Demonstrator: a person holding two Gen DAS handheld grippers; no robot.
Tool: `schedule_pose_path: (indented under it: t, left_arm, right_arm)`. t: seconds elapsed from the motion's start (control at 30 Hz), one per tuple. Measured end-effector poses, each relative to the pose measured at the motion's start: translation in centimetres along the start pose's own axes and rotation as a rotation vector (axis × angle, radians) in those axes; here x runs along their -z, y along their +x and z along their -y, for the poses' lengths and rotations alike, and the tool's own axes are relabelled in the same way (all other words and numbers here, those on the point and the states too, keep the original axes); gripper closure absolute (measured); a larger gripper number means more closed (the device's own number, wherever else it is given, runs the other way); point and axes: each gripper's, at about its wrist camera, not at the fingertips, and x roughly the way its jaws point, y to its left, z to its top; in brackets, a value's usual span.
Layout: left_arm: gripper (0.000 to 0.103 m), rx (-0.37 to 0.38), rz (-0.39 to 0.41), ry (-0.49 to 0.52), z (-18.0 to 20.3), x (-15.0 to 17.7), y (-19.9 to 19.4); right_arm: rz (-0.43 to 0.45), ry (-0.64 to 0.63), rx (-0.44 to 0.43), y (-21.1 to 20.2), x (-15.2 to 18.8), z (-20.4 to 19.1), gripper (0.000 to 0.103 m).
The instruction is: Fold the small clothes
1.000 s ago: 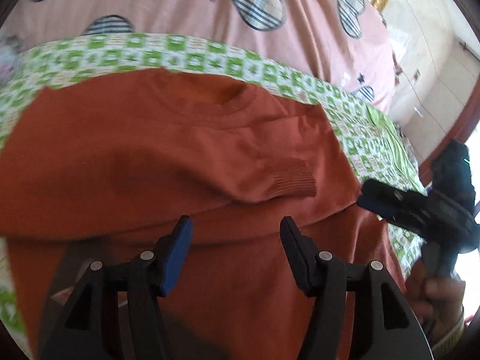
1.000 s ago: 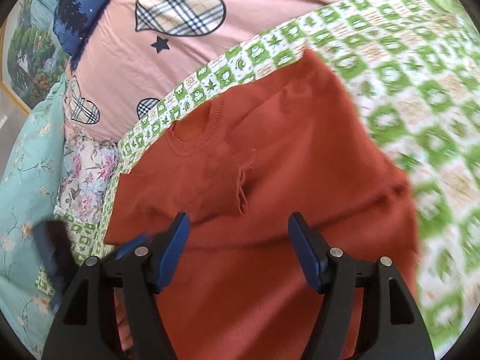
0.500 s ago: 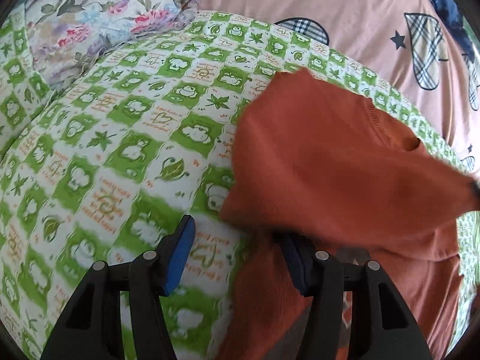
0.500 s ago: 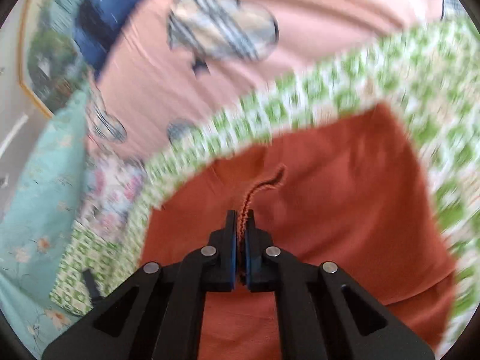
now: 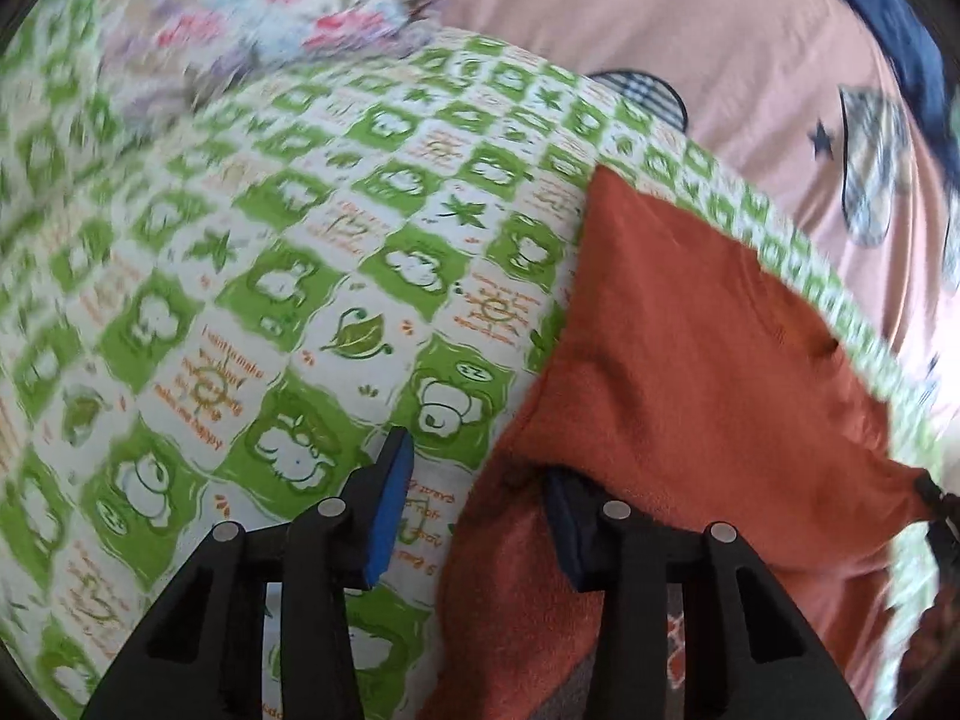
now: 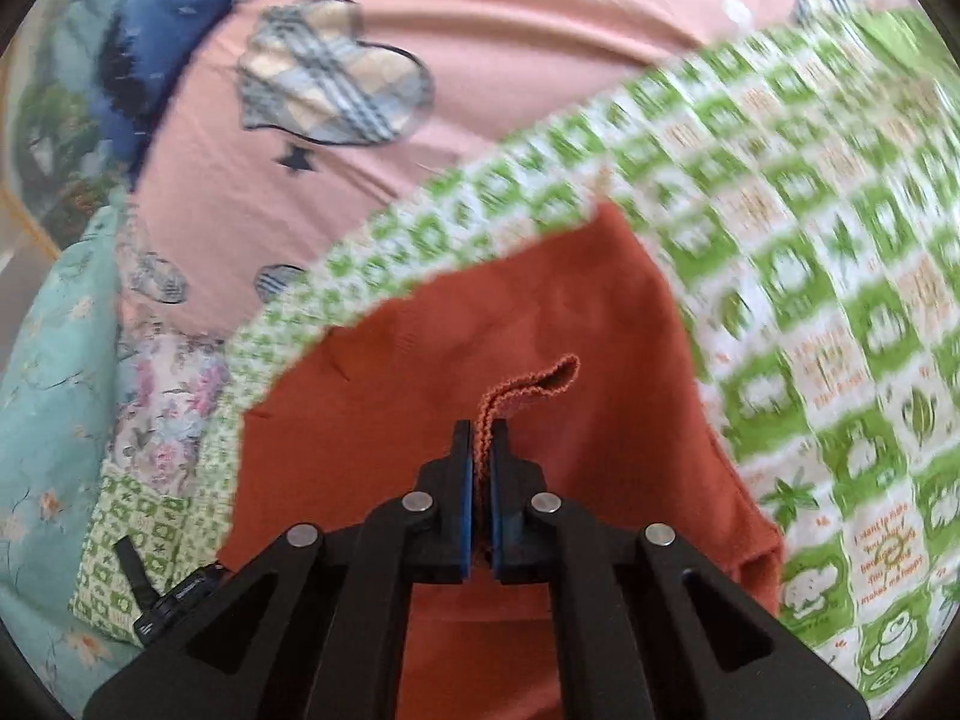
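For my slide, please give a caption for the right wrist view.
Right gripper shut on the orange sweater's ribbed cuff, above the green checked sheet.

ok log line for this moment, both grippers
left gripper open at sweater edge | right gripper shut on cuff | sweater on green sheet

Soft, even daylight fills both views, bright and without glare or hard shadows. Fisheye bending curves everything toward dark, round corners. Motion blur smears the green checked sheet at the left wrist view's upper left and across the right wrist view's upper right, while the centres stay fairly sharp.
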Motion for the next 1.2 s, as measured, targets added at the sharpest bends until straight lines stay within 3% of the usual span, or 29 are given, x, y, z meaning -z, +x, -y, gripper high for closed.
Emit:
schedule_pose_path:
  t: [0.1,0.3,0.37,0.4,0.47,0.53,0.6,0.63,0.67,0.77,0.83,0.9,0.93,1.13,1.2]
  left_arm:
    - [0.059,0.028,0.001,-0.029,-0.6,0.0,-0.1]
    - [0.059,0.053,-0.001,-0.042,-1.1,-0.1,-0.3]
    - [0.059,0.077,-0.002,-0.058,-1.4,-0.2,-0.3]
    - [0.059,0.089,-0.001,-0.069,-1.6,-0.2,-0.3]
    - [0.059,0.12,-0.001,-0.093,-2.1,-0.1,-0.3]
    - [0.059,0.122,-0.001,-0.096,-2.2,-0.1,-0.3]
    - [0.059,0.112,-0.001,-0.088,-1.9,-0.2,-0.3]
    - [0.059,0.113,-0.004,-0.087,-1.9,-0.2,-0.3]
    - [0.059,0.122,-0.007,-0.089,-2.0,-0.3,-0.3]
    - [0.059,0.144,-0.03,-0.087,-2.3,-0.5,-0.3]
    - [0.061,0.15,-0.055,-0.033,-1.9,-0.4,-1.0]
    - [0.059,0.171,-0.083,0.039,-1.6,0.3,-2.2]
    - [0.058,0.182,-0.098,0.06,-1.7,0.8,-2.8]
    - [0.046,0.22,-0.178,0.163,-3.0,6.0,-7.5]
    - [0.037,0.234,-0.189,0.189,-3.6,7.9,-8.9]
  right_arm:
    - [0.014,-0.071,0.079,-0.4,0.2,-0.7,0.098]
    - [-0.173,0.004,0.282,3.7,3.0,4.1,0.097]
    - [-0.11,0.006,0.372,2.3,3.2,4.0,0.097]
    - [-0.065,0.012,0.377,1.4,3.1,3.6,0.097]
    - [-0.02,-0.006,0.294,0.4,3.1,1.8,0.096]
    - [-0.106,-0.095,0.208,2.5,4.0,-0.3,0.092]
    - [-0.19,-0.107,0.252,4.7,4.8,0.0,0.07]
    - [-0.216,-0.085,0.304,5.5,5.2,1.1,0.071]
    - [-0.203,-0.056,0.282,5.2,5.3,1.9,0.075]
    - [-0.158,-0.007,0.26,2.3,5.3,1.9,0.071]
    - [-0.124,-0.022,0.189,-0.6,5.6,1.0,0.066]
    - [-0.11,-0.045,0.142,-3.2,6.5,0.2,0.051]
    - [-0.106,-0.066,0.127,-4.4,7.2,-0.1,0.049]
    - [-0.107,-0.078,0.084,-9.8,12.4,0.4,0.047]
    - [-0.117,-0.073,0.087,-11.2,13.8,1.1,0.046]
